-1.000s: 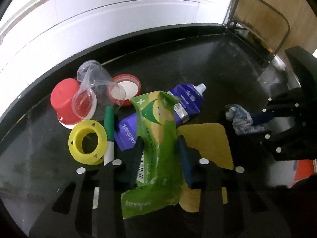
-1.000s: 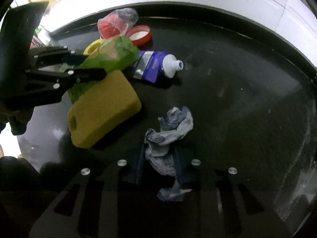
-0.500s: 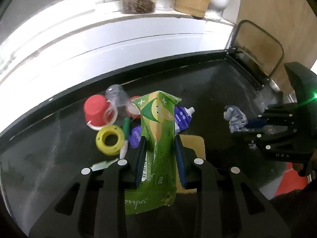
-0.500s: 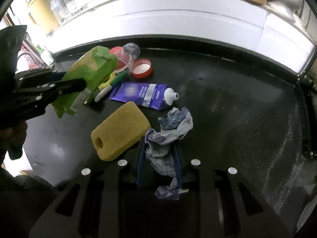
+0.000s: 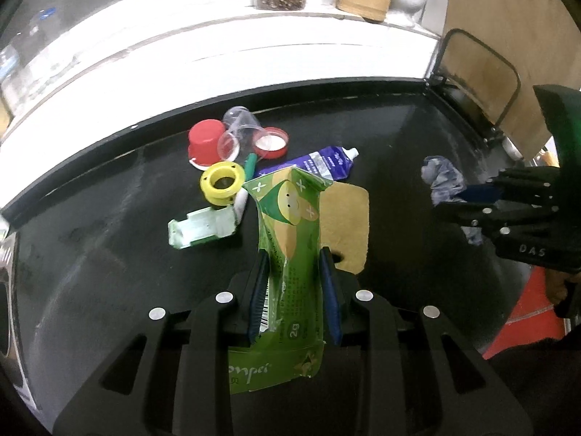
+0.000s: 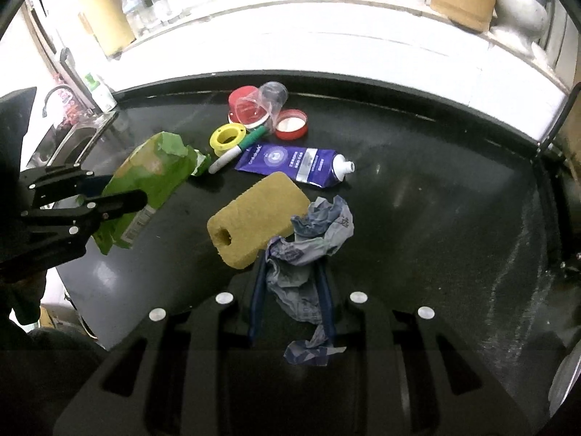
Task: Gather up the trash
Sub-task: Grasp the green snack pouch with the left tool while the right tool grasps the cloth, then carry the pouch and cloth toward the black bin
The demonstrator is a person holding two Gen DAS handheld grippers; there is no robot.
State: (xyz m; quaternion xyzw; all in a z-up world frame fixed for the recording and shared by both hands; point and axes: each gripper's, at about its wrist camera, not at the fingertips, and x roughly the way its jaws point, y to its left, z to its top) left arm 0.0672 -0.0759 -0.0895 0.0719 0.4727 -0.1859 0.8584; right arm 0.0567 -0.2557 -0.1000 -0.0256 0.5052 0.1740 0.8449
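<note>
Your left gripper (image 5: 293, 265) is clamped on the green pouch (image 5: 290, 239), both blue pads pressed into its sides, and the pouch is up off the black table (image 5: 109, 254). In the left wrist view its long axis runs straight out along your fingers, torn top edge pointing away toward the yellow sponge (image 5: 345, 225), printed bottom hanging back past the jaws. From the right wrist view the same pouch (image 6: 152, 185) sits tilted left of the sponge (image 6: 258, 218), its crumpled top aimed up toward the far clutter, barcode end low.

Your right gripper (image 6: 290, 272) is pinching the crumpled paper wad (image 6: 308, 247), jaws closed in on its middle. The wad runs lengthwise along the fingers, a bunched head just right of the sponge's near corner and a thin tail trailing back over the gripper body. In the left wrist view that wad (image 5: 441, 181) hangs at the tip of the right gripper (image 5: 468, 198), well right of the sponge.

The sponge lies flat on the table, long axis diagonal, its hole at the near end. Just behind it lies the purple tube (image 6: 294, 163), long axis crosswise, white nozzle pointing right. Further behind the sponge sit the yellow ring (image 6: 228, 138), the green-capped marker (image 6: 239, 149), the red lid (image 6: 290, 123), the red cup (image 5: 205, 141) and the clear plastic cup (image 6: 268, 100) on its side. Left of the sponge, a pale green carton piece (image 5: 201, 225) lies flat.
</note>
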